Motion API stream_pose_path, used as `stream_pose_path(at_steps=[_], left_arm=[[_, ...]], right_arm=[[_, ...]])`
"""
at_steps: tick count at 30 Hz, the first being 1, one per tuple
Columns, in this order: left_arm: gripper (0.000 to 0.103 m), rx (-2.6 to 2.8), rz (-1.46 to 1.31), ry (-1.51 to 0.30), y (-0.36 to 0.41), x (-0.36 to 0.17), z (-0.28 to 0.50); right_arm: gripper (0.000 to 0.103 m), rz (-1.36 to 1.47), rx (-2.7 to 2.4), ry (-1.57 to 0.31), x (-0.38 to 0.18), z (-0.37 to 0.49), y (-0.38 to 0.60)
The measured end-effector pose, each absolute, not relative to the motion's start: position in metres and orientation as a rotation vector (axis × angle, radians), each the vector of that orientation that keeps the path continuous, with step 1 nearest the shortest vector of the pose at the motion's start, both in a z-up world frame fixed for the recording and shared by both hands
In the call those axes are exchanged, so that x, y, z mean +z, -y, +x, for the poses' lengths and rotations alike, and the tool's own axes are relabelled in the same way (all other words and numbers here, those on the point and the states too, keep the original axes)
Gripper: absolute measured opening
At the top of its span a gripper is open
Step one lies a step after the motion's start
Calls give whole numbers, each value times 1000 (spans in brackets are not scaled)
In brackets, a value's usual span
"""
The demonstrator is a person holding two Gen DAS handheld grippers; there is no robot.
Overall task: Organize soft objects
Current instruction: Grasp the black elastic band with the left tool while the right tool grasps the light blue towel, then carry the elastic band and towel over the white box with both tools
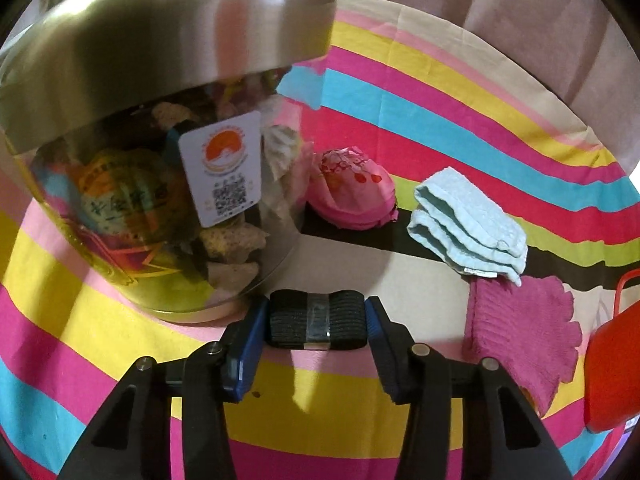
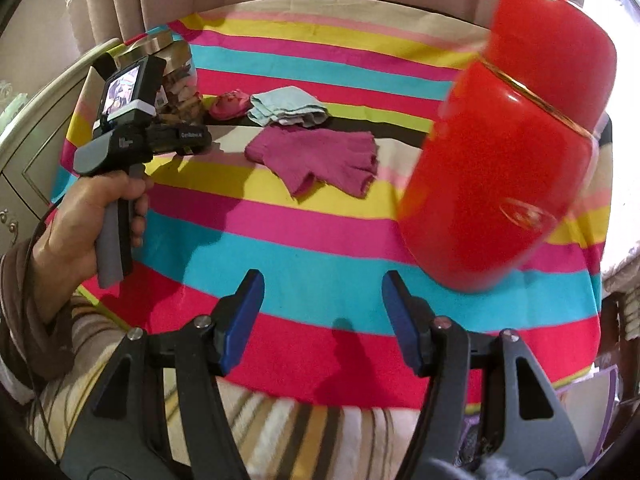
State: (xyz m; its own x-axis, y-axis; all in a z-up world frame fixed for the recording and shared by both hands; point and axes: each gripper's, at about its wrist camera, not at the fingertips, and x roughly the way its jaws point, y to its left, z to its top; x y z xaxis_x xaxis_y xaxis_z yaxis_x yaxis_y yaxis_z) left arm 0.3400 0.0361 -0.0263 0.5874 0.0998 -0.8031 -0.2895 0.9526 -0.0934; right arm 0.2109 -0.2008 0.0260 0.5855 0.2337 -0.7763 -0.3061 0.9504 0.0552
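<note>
A black elastic band roll (image 1: 316, 320) with a grey tape strip lies on the striped cloth (image 1: 120, 340), right in front of a big clear jar. My left gripper (image 1: 316, 310) is shut on it, a blue pad pressed against each end. Behind it sit a pink printed pouch (image 1: 352, 188), a folded light-blue towel (image 1: 468, 224) and a magenta knit glove (image 1: 524, 336). In the right wrist view the pouch (image 2: 228, 106), towel (image 2: 288, 110) and glove (image 2: 320, 160) lie mid-table. My right gripper (image 2: 323, 300) hovers open over the near stripes with nothing between its fingers.
The clear jar (image 1: 160, 200) with a metal lid stands close on the left, full of wrapped items. A red lidded container (image 2: 504, 140) stands at the right, close to the right gripper. A hand (image 2: 92, 216) holds the left tool. Curtains hang behind the table.
</note>
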Motion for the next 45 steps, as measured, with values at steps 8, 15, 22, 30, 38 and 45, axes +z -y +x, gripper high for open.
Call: stream_pose_path(at_steps=[8,15,22,30,38,45], left_arm=[[47,164,-285,-917,-32,-18,324],[47,126,-340,-890,-32,-5,299],[47,117,-375,-872,-33,-1,281],[47,116,-360,-851,-30,2,280],[47,118,-363,-847,-32,2,278],[47,122,-350,-834,-30,6,275]], right_arm=[[75,-105,290,-869,29,259,171],[81,-97,298,-868,33,320,146],[89,-134,413,-899,30,387,112],[89,-151,441,-950,0,451,89],[67,-234,431,-950,-24,459,71],[25,-181,389,-907,-16,451,85]])
